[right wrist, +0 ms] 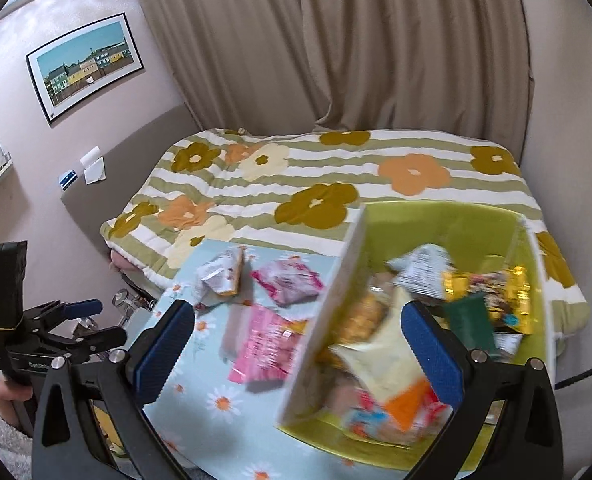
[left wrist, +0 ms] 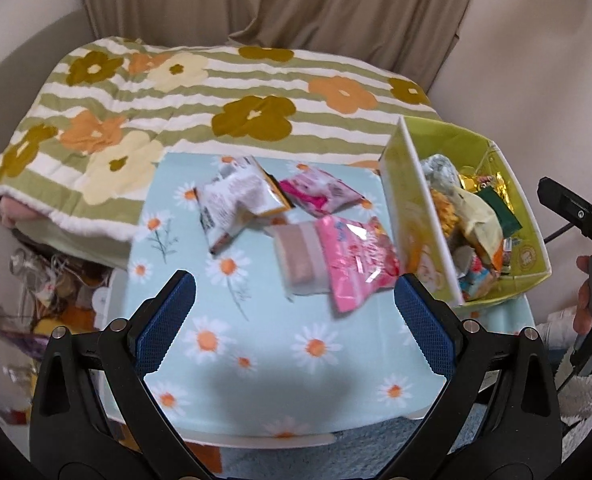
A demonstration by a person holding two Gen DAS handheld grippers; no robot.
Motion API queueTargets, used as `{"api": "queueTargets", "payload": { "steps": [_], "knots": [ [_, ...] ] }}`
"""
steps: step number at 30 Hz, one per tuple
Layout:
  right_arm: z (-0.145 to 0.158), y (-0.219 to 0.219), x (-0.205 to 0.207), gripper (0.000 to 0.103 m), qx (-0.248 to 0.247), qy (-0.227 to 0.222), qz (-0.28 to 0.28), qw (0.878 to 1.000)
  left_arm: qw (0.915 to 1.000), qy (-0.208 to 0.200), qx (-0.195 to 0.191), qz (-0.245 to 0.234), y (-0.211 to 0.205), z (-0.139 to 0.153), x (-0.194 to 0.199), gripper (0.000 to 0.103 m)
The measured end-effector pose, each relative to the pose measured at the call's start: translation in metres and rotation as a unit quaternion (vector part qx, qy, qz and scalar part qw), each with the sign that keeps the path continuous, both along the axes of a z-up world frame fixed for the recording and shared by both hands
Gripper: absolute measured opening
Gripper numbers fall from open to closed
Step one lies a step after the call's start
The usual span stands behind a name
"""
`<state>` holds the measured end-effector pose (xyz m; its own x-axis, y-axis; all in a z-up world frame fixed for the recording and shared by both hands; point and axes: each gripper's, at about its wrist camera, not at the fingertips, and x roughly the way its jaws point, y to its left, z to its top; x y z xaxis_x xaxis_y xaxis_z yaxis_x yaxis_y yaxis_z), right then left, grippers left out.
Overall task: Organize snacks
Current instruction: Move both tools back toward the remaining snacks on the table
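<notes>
Three snack packets lie on the daisy-print table cloth (left wrist: 255,360): a white and orange packet (left wrist: 239,204), a pink packet (left wrist: 320,196) behind it, and a pink and clear packet (left wrist: 336,260) nearest me. A green box (left wrist: 448,140) at the right holds several snack bags. My left gripper (left wrist: 296,320) hangs open above the cloth, just short of the nearest pink packet. My right gripper (right wrist: 298,352) is open and empty over the near left wall of the green box (right wrist: 436,228), beside the pink and clear packet (right wrist: 263,344). Motion blurs the right wrist view.
A bed with a striped flower blanket (left wrist: 215,92) runs behind the table, with curtains beyond. Clutter (left wrist: 47,288) sits on the floor at the left. A hand (left wrist: 584,312) holds the right gripper's black body (left wrist: 576,216). The left gripper (right wrist: 103,320) shows at the far left.
</notes>
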<state>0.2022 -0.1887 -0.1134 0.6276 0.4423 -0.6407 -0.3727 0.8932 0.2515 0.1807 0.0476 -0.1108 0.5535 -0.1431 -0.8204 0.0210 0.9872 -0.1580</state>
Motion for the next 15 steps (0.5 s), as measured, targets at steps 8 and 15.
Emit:
{"api": "queueTargets", "payload": {
  "steps": [8,15],
  "knots": [
    [-0.017,0.067,0.019,0.103,0.006,0.031,-0.038,0.999,0.9968,0.022,0.028,-0.071,0.051,-0.013,0.051,0.099],
    [-0.041,0.106,0.031,0.103,-0.04,0.055,-0.12,0.99,0.9868,0.035,0.047,-0.151,0.072,-0.036,0.104,0.099]
  ]
}}
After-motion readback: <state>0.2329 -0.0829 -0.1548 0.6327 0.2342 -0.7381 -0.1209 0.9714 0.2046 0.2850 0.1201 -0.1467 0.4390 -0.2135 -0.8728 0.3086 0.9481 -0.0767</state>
